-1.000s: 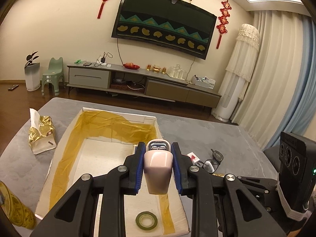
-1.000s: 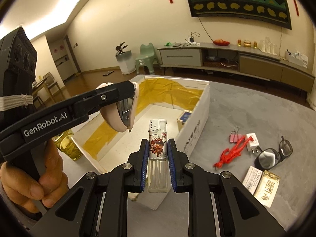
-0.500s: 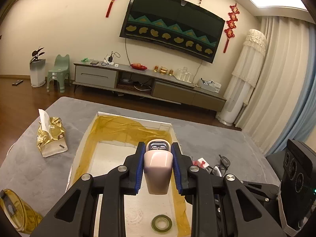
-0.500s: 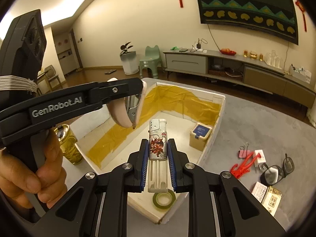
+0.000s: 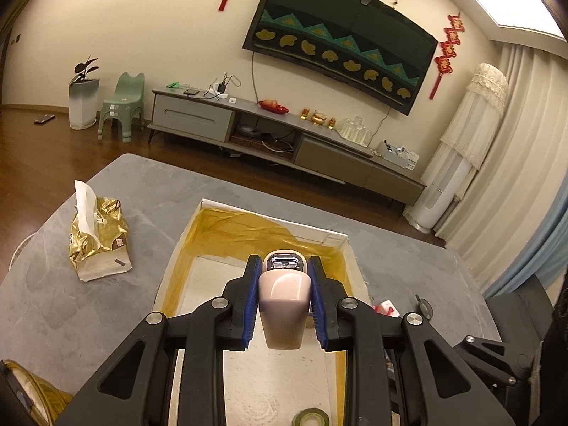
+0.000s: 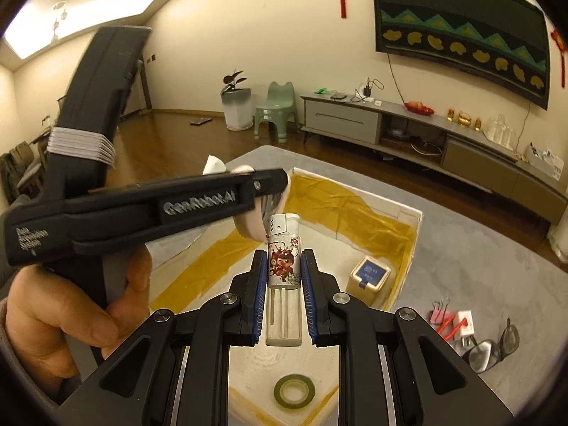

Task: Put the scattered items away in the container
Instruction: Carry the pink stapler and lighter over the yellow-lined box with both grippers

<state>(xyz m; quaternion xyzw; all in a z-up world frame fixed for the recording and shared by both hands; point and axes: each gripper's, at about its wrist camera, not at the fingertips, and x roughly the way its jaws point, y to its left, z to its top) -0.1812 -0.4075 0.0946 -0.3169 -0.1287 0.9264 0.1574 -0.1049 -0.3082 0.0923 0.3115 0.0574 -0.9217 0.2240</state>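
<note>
At lower centre of the left wrist view, the left gripper (image 5: 284, 296) pinches a pale pink nail clipper (image 5: 283, 307) between its blue pads, metal end pointing forward. It hangs above the open white box (image 5: 177, 248) lined with yellow tape, which fills the middle of the frame. A green tape roll (image 5: 310, 419) lies on the box floor at the bottom edge. Left of the box, a gold tissue pack (image 5: 97, 239) stands on the grey table (image 5: 64, 301); a gold jar (image 5: 32, 401) sits at the lower left corner. Right of the box, partly hidden by the finger, a red-and-white packet (image 5: 385, 309) and glasses (image 5: 424, 308) lie on the table.

At lower centre of the right wrist view, the right gripper (image 6: 283, 291) pinches a white lighter (image 6: 284, 266) with a red cartoon print, upright, over the near end of the box (image 6: 413, 245). The tape roll (image 6: 294, 389) lies below it; a small beige container with a blue lid (image 6: 369, 277) sits on the box floor to the right. The left gripper (image 6: 262, 191), held by a hand (image 6: 71, 319) at left, crosses the frame with the clipper (image 6: 248, 227) just beside the lighter's top. At lower right, on the table (image 6: 479, 248): pink binder clips (image 6: 438, 316), a red item (image 6: 449, 325), a white plug (image 6: 465, 321), and glasses (image 6: 490, 349).
</note>
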